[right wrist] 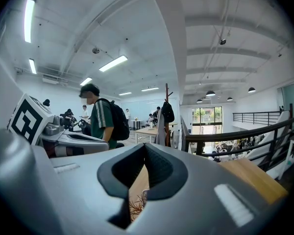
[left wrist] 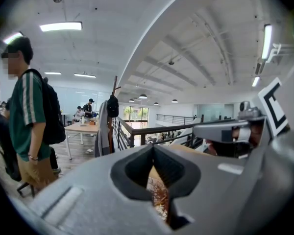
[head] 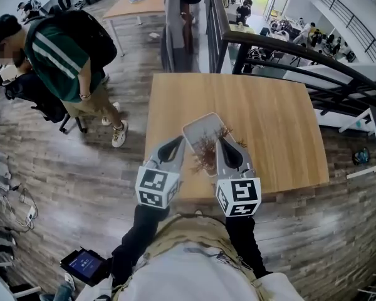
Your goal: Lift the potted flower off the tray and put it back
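Hovering left gripper [head: 177, 142], right gripper [head: 222, 139]: fingers clenched, empty | twiggy potted flower [head: 204, 152] | rounded tray [head: 194, 128] | wooden table [head: 276, 118]

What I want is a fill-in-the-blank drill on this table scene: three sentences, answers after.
The potted flower stands on a tray on the ___ table. The left claw and the right claw are both ___. The person with the backpack wears a ___ striped shirt.
Missing words: wooden; shut; green.
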A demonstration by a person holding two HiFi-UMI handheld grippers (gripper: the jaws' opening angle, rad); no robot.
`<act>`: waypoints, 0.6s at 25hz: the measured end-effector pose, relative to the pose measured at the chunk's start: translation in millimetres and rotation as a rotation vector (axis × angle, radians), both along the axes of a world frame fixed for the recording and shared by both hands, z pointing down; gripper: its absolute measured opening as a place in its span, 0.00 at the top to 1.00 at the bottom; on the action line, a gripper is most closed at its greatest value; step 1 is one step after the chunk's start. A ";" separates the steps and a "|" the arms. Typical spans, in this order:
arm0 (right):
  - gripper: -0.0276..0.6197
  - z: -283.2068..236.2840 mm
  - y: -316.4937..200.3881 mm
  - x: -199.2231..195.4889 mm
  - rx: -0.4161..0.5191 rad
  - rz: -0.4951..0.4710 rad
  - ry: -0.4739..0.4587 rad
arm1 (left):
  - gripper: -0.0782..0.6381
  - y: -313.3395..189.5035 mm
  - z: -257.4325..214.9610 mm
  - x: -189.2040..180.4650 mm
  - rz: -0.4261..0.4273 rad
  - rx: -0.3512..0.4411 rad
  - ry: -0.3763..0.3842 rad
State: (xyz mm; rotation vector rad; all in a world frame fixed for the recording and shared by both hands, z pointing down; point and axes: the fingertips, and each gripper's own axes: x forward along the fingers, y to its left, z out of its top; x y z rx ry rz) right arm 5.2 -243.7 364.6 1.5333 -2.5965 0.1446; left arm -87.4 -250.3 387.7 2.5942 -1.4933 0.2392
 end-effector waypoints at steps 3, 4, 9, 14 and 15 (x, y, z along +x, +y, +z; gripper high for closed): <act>0.95 1.4 0.2 2.0 -0.003 0.011 -0.002 | 0.89 0.6 -0.3 1.2 0.007 0.005 -0.010; 0.95 1.8 0.0 2.6 -0.003 0.014 -0.002 | 0.89 0.7 0.3 1.6 0.010 0.006 -0.014; 0.95 3.9 2.4 3.9 -0.003 0.014 -0.002 | 0.89 3.7 10.8 2.6 0.017 0.004 -0.058; 0.95 2.9 3.3 -4.5 -0.017 0.012 -0.005 | 0.89 2.9 6.1 -6.2 0.011 0.021 -0.072; 0.95 2.5 3.5 -5.8 -0.018 0.014 -0.004 | 0.89 2.9 4.7 -7.3 0.011 0.024 -0.071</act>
